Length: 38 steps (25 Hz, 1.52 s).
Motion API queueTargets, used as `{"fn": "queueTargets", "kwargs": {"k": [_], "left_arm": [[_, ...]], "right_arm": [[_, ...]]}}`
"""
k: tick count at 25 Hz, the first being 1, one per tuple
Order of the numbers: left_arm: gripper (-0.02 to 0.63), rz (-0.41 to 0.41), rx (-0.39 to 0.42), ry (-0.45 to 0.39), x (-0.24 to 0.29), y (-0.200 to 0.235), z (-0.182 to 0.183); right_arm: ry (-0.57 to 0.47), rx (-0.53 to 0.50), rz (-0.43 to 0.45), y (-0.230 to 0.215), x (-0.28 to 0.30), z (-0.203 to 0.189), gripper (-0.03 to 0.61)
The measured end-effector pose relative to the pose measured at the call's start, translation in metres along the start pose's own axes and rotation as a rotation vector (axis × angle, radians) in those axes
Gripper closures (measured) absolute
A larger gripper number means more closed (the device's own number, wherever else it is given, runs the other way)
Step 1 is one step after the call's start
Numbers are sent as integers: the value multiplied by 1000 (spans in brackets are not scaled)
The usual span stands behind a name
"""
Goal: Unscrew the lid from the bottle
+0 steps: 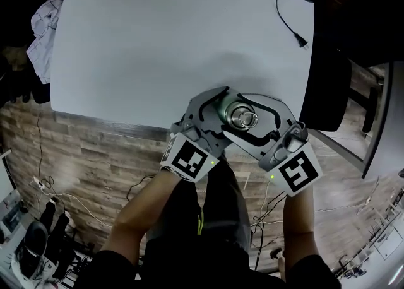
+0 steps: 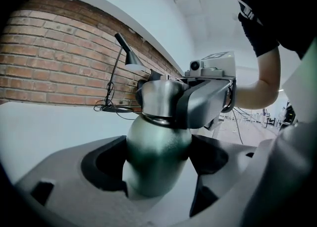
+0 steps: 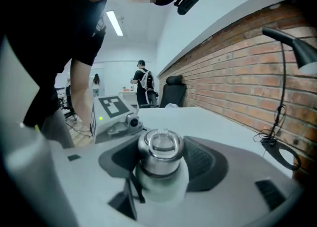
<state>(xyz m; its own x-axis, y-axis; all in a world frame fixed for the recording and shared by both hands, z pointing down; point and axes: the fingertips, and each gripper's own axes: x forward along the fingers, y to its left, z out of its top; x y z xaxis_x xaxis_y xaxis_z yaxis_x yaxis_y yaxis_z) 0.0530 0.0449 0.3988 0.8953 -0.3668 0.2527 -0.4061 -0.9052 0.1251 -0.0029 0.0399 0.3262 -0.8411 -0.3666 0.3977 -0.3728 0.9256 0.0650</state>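
Note:
A metal bottle (image 2: 158, 156) stands upright near the front edge of the white table (image 1: 177, 41). Its silver lid (image 1: 243, 117) has a ring handle on top. My left gripper (image 1: 221, 114) comes in from the lower left and is shut on the rounded body, which fills the space between its jaws in the left gripper view. My right gripper (image 1: 245, 120) reaches in from the lower right, higher up. In the right gripper view the lid (image 3: 159, 151) sits between its dark pads, which press on both sides. The bottle's lower part is hidden by the jaws.
A black cable with a plug (image 1: 287, 19) lies at the table's far right, beside a black chair (image 1: 328, 92). A desk lamp (image 2: 126, 55) stands by the brick wall. Crumpled cloth (image 1: 44, 29) lies off the table's left edge. People (image 3: 143, 85) stand far back.

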Motion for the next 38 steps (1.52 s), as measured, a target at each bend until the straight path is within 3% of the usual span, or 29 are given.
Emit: {"fn": "queueTargets", "kwargs": {"k": [4, 8, 19, 26, 30, 38], "left_arm": [[245, 12, -19, -1, 0, 2, 6], [245, 7, 0, 3, 0, 2, 4], [245, 19, -20, -1, 0, 2, 10], [245, 24, -28, 26, -1, 3, 6], [245, 26, -6, 8, 0, 4, 10], [245, 33, -14, 11, 0, 4, 9]], "right_arm": [[26, -46, 140, 4, 2, 1, 304], [48, -57, 201, 5, 2, 1, 304], [23, -50, 189, 6, 1, 0, 304], [76, -70, 139, 0, -3, -8, 287], [52, 36, 41, -3, -21, -16, 281], [-164, 272, -461, -8, -34, -2, 282]]}}
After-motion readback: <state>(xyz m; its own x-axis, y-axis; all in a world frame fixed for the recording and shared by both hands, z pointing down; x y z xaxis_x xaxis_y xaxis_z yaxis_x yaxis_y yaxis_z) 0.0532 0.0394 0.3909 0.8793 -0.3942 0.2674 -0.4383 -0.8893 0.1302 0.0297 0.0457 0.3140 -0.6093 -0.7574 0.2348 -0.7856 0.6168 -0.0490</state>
